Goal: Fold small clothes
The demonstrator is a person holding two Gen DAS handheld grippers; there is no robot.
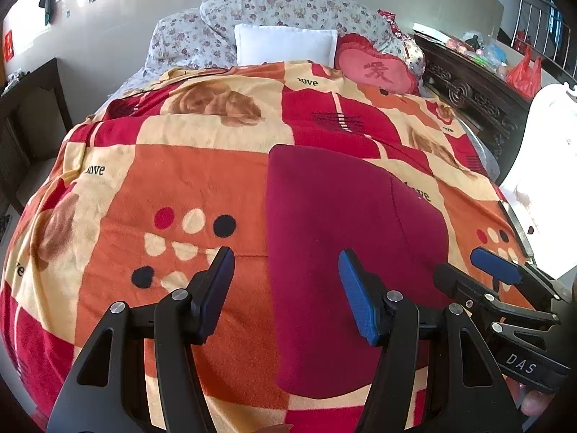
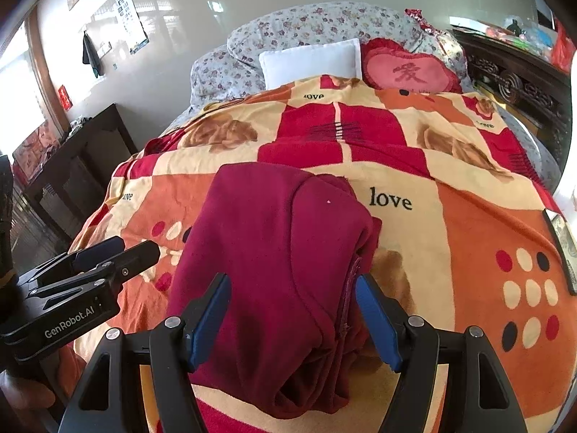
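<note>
soft maroon fleece garment (image 2: 281, 252) folded, lumpy, on my patchwork orange-red blanket (image 1: 151, 187) | my left claw (image 1: 286, 281) spread, empty | my right claw (image 2: 293, 310) spread, straddling garment

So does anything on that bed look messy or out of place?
Only slightly: the folded maroon garment on the patterned blanket has uneven layers sticking out along its right edge. Otherwise nothing stands out.
</note>
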